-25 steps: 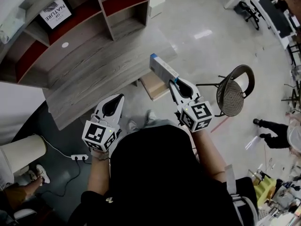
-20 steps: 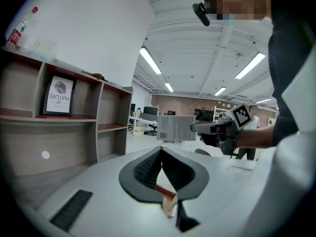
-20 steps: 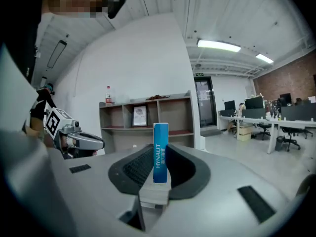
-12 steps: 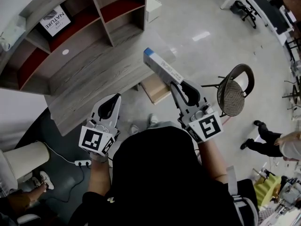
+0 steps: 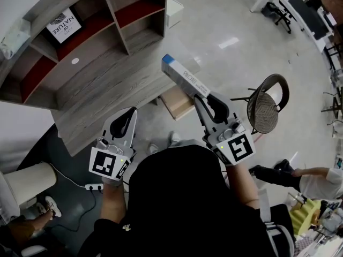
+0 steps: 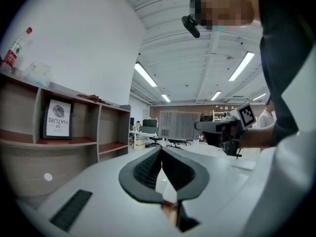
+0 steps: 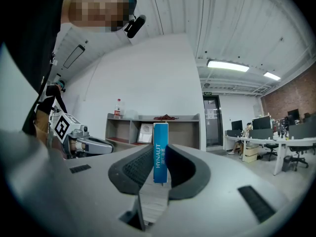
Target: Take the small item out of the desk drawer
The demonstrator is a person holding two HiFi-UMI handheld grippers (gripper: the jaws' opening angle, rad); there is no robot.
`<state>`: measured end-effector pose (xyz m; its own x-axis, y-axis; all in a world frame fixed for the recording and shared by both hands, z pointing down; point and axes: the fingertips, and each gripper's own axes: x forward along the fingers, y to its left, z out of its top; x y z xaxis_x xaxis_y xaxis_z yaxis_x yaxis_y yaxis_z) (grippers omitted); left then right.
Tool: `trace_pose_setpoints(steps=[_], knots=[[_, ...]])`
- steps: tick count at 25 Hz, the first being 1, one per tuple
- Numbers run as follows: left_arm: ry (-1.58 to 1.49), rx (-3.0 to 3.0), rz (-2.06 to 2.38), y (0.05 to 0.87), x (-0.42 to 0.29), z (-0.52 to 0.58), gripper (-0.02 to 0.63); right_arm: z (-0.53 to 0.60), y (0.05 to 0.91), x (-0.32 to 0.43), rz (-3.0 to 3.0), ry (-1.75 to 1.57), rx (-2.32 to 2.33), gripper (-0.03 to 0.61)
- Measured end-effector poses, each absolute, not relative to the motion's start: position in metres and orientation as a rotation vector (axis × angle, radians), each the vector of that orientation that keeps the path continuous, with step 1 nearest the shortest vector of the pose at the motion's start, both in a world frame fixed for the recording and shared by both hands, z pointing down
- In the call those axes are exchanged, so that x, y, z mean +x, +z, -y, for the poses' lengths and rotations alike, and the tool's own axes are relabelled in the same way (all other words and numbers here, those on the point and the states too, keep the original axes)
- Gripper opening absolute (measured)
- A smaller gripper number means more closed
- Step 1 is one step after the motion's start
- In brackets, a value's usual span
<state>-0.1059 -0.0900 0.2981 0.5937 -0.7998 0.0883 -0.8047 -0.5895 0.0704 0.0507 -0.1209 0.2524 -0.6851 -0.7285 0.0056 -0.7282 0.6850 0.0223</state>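
A long, flat blue and white box (image 5: 184,77) is held level above the edge of the grey wooden desk (image 5: 102,84). My right gripper (image 5: 200,97) is shut on its near end. In the right gripper view the box (image 7: 160,152) stands upright between the pads, which press on both its sides. My left gripper (image 5: 130,113) hovers to the left over the desk's front edge, shut with nothing in it; its tips (image 6: 162,149) meet. A light wooden drawer (image 5: 176,101) juts out below the desk edge, partly hidden by the box and the right gripper.
A shelf unit (image 5: 123,15) with a framed print (image 5: 63,24) stands at the back of the desk. A round-backed chair (image 5: 266,108) stands on the floor to the right. A power strip (image 5: 91,185) lies on the floor at the left. A person crouches at the far right.
Both grippers have risen, the right one more. The box has come up with it and reaches further over the desk edge. The left gripper stays shut and empty.
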Motion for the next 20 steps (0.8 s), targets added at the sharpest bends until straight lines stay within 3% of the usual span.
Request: trace_pose_setpoints(steps=[20], knots=[[0.052, 2.706, 1.378, 0.296, -0.111, 0.088, 0.008, 0.119, 0.263, 0.035, 2.835, -0.075, 1.213, 0.072]])
